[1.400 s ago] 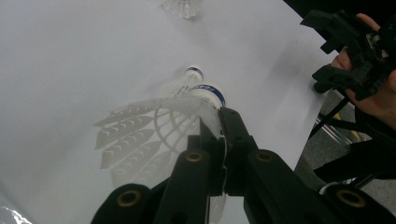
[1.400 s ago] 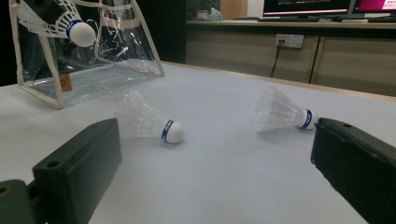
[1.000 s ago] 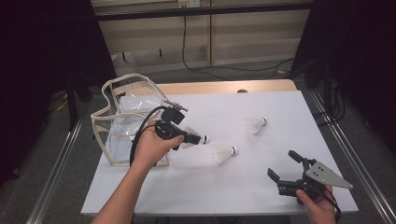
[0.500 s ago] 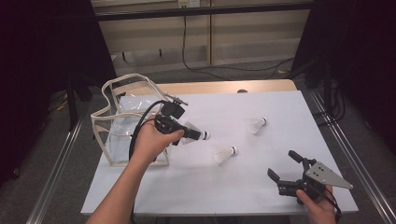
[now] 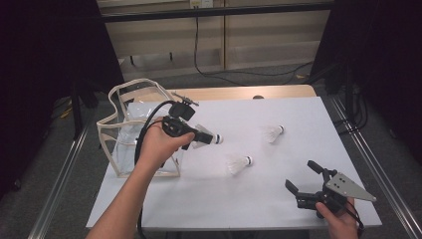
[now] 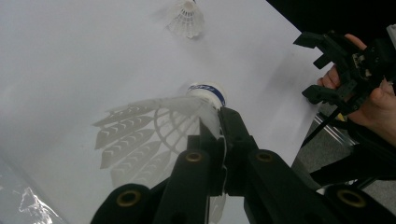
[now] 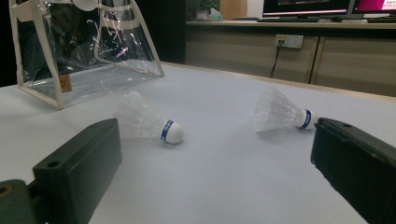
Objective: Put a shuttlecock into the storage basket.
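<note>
White feathers of a shuttlecock [image 5: 203, 137] are pinched by the left gripper [image 5: 211, 138] just right of the clear bag [image 5: 130, 133], cork pointing away from it. In the left gripper view, the shuttlecock [image 6: 159, 126] is clamped at its skirt. In the right gripper view, the right gripper [image 7: 219, 172] is held spread, well apart from the bag [image 7: 84, 51].

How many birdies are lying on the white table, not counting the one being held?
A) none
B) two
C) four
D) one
B: two loose ones lie on the white table, the nearer shuttlecock and the farther shuttlecock, while the left gripper holds a third shuttlecock by its feathers.
</note>
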